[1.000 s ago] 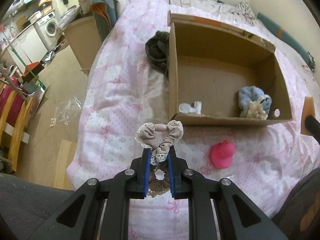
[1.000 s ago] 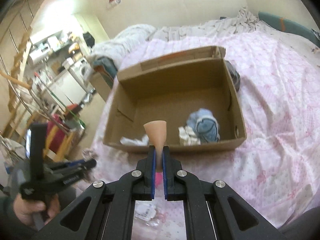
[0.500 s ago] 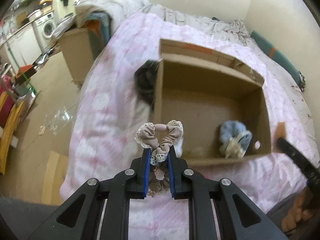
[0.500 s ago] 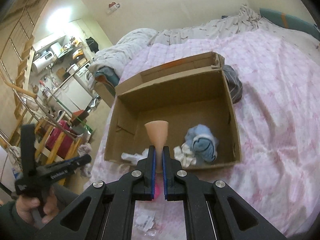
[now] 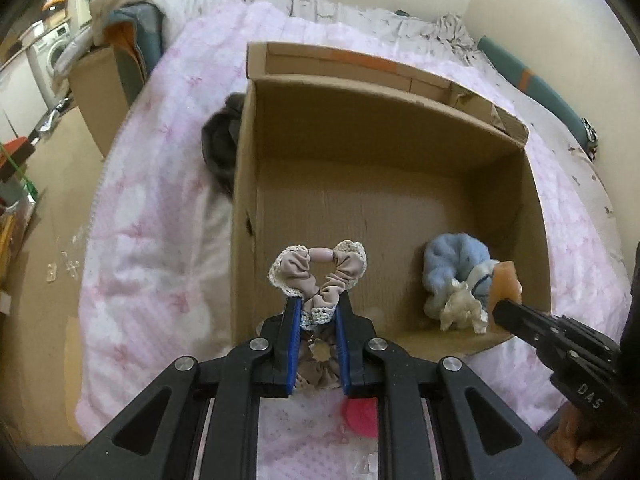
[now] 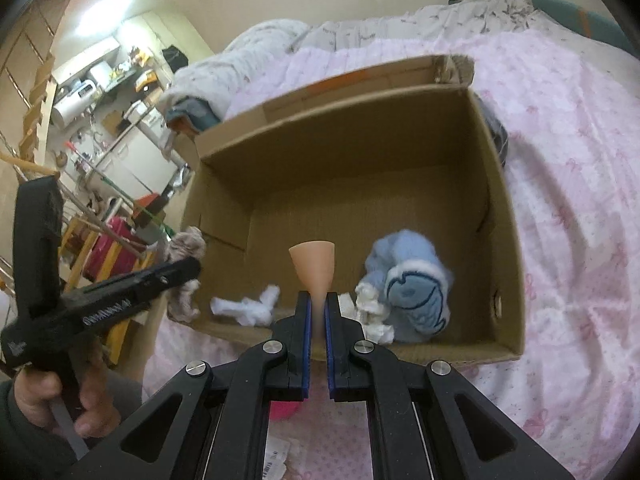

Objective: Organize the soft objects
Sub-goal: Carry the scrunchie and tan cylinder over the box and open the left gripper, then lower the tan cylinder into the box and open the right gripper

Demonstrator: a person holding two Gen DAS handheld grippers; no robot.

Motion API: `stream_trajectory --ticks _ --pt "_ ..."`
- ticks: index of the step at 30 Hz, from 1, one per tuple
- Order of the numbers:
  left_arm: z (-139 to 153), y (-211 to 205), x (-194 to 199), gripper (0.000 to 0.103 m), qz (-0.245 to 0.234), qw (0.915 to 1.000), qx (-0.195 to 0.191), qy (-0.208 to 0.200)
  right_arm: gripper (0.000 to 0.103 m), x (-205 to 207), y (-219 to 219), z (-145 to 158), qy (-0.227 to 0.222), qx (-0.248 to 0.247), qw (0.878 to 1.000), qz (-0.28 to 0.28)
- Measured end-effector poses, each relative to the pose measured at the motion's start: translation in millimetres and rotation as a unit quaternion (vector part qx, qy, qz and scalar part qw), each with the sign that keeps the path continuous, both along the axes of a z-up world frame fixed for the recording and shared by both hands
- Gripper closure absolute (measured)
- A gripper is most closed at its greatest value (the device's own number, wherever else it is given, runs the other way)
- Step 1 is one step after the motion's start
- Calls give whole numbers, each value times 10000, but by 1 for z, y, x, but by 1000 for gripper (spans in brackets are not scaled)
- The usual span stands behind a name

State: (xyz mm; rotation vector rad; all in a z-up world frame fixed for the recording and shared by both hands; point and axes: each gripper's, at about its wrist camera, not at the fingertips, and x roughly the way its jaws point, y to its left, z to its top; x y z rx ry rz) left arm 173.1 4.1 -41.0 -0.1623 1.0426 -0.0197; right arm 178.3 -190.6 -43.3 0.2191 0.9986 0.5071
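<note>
My left gripper [image 5: 318, 312] is shut on a beige lace-trimmed scrunchie [image 5: 318, 272], held over the near left part of an open cardboard box [image 5: 244, 184] on a pink bed. My right gripper [image 6: 316, 308] is shut on a peach soft sponge [image 6: 312, 268], held over the box's near wall [image 6: 480, 354]; it also shows in the left wrist view [image 5: 506, 284]. In the box lie a blue plush [image 6: 416, 284], a cream bit [image 6: 372, 312] and a white scrap [image 6: 252, 306].
A pink soft toy [image 5: 360, 416] lies on the bedspread [image 5: 152, 240] just before the box. A dark cloth [image 5: 220, 148] lies against the box's left side. A second cardboard box [image 5: 96, 92] and a floor with clutter are left of the bed.
Both grippers have moved forward and closer to the box with their loads. The scrunchie is now over the box's near left part, the sponge over its near edge.
</note>
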Motion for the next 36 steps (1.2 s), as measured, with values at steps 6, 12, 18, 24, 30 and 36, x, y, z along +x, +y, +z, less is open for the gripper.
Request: stream_trajectory --ticks 6,12,18,24,30,36 --pt "-1 -10 -2 88 -178 9995 215 -116 95 2 5 -11 172 -72 9998 30" --pt "3 -12 -1 88 -178 9996 183 -116 95 0 8 -11 146 -91 9998 91" --pt "1 -15 -3 88 -235 9994 229 -132 95 2 9 -14 209 -101 9997 55" --pt "2 -17 -4 86 -207 9992 302 -169 95 -1 12 -13 174 -172 9996 103" --pt "4 -21 -6 46 -247 9982 506 -182 95 -1 12 -13 167 -208 9996 81" --pt "7 -24 -9 43 -266 9973 618 -291 95 -3 13 -13 140 -248 9996 76"
